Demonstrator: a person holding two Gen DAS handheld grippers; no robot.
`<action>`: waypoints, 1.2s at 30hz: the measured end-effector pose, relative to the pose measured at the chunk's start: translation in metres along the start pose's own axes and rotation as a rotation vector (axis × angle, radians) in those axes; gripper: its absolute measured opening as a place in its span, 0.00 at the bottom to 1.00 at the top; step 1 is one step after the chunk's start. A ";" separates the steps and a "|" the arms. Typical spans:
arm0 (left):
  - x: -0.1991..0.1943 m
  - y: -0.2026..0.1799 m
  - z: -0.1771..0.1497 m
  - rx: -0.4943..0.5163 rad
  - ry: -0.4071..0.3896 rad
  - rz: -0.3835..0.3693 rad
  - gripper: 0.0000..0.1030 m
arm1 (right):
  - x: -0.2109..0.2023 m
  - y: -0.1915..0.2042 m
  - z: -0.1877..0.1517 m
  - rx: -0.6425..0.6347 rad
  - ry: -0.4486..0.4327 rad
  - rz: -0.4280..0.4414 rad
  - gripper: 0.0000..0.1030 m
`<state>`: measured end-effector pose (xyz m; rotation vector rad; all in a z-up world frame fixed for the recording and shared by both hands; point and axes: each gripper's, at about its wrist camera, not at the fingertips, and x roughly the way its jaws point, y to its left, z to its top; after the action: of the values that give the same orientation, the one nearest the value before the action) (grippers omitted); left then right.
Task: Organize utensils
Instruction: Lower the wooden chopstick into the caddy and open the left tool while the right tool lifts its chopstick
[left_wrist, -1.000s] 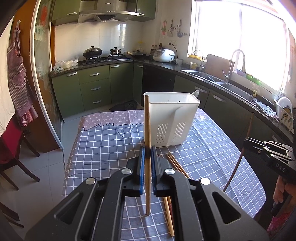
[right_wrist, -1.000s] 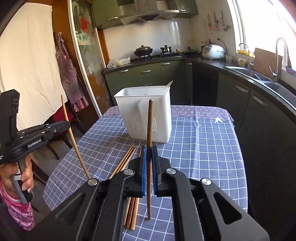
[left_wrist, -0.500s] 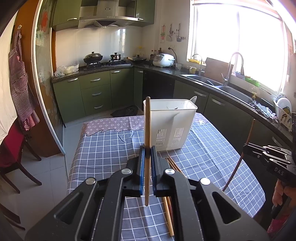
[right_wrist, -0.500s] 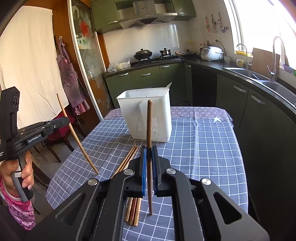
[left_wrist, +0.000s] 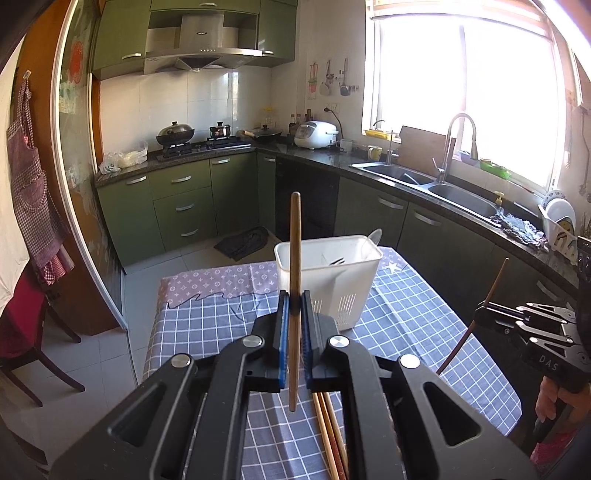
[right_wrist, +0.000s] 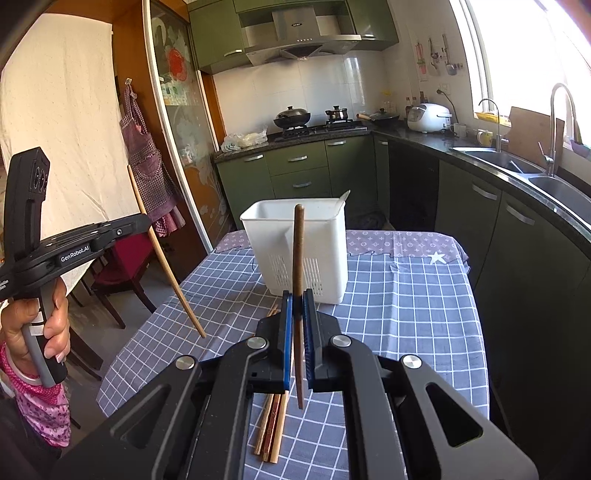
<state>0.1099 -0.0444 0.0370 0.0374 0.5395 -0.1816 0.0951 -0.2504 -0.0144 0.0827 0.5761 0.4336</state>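
On my left, the left gripper (left_wrist: 293, 314) is clamped on a light wooden chopstick (left_wrist: 294, 258), which stands nearly upright between the blue pads (left_wrist: 283, 332), its top above the gripper and its lower tip hanging clear of the bench (left_wrist: 207, 325). From the right wrist camera I see that same left gripper (right_wrist: 144, 221) off to the side, held by a hand (right_wrist: 44, 332), with the pale chopstick slanting down from it.

Ahead of both grippers, the white utensil caddy (left_wrist: 332, 273) stands upright on the checked cloth, and a few utensils show inside it. Below and just beyond the left gripper's fingers, a loose bundle of chopsticks (left_wrist: 330, 435) lies flat on the bench.

On my right, the right gripper (right_wrist: 298, 317) is closed tight on a dark brown chopstick (right_wrist: 298, 251), also close to upright, its lower end hanging free above the cloth. The same bundle (right_wrist: 273, 424) lies just to the left of that tip. In the left wrist view the right gripper (left_wrist: 484, 314) sits at the far right edge, its dark chopstick angled down toward the bench.
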 end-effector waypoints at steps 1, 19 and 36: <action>-0.001 0.000 0.008 0.002 -0.013 -0.003 0.06 | -0.002 0.001 0.006 -0.005 -0.011 0.002 0.06; 0.073 -0.022 0.118 0.001 -0.170 0.055 0.06 | -0.010 -0.005 0.043 -0.034 -0.060 -0.005 0.06; 0.092 0.005 0.076 -0.030 -0.063 0.056 0.23 | -0.004 -0.008 0.114 -0.007 -0.160 -0.012 0.06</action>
<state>0.2270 -0.0605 0.0546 0.0172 0.4782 -0.1197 0.1568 -0.2540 0.0814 0.1061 0.4175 0.4137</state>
